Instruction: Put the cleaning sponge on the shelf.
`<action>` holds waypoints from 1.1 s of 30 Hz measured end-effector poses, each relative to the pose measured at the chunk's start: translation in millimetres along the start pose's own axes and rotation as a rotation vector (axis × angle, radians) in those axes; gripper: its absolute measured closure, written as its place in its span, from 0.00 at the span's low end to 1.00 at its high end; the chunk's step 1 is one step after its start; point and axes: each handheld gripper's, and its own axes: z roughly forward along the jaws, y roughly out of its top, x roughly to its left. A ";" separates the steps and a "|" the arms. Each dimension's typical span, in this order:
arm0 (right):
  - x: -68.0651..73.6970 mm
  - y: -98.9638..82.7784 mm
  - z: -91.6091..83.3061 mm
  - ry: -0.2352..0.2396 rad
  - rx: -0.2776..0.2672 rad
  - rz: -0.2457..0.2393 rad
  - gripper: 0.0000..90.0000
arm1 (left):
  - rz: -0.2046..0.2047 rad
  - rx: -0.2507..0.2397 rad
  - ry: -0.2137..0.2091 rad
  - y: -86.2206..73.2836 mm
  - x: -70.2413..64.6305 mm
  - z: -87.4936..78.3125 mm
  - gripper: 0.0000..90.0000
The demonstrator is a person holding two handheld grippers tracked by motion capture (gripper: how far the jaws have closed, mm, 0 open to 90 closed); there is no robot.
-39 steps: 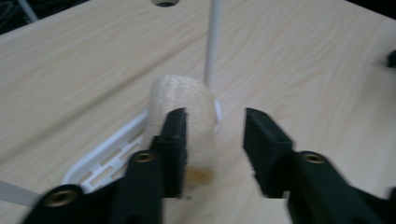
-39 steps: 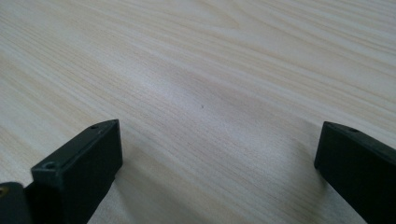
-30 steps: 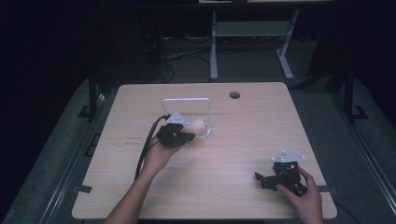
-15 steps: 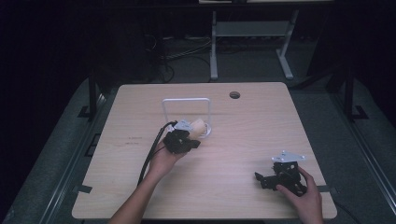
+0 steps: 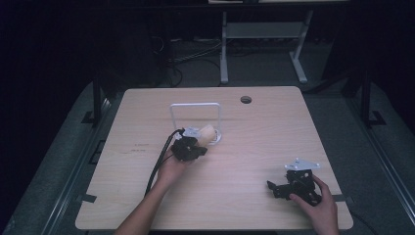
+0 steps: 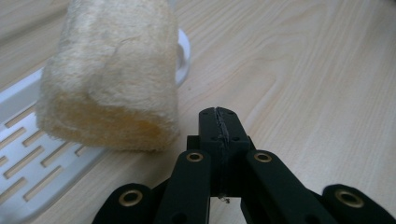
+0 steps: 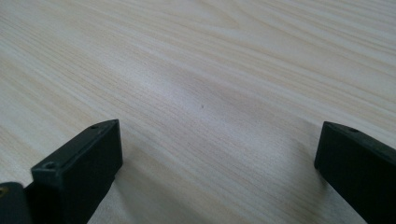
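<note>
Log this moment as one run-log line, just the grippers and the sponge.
left gripper: shut, empty, beside loofah sponge | sponge: resting on white slotted tray | right gripper: open, empty, above bare table

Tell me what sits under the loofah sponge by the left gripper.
The loofah sponge rests on a white slotted tray, overhanging its edge toward the wooden table. The tray part directly beneath the sponge is covered, so anything there can't be seen.

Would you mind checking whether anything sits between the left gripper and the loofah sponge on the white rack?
Nothing visible does. The left gripper, jaws closed, points just beside the loofah sponge resting on the white rack, with bare table between them.
</note>
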 end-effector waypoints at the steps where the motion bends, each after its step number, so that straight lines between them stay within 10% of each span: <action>1: 0.0 0.0 0.0 0.000 0.000 0.000 0.01 | 0.000 -0.005 0.007 -0.7 1.4 0.0 1.00; 33: 0.0 0.0 0.0 0.000 0.000 0.000 0.01 | -0.101 -0.027 0.103 -17.8 39.3 -16.7 1.00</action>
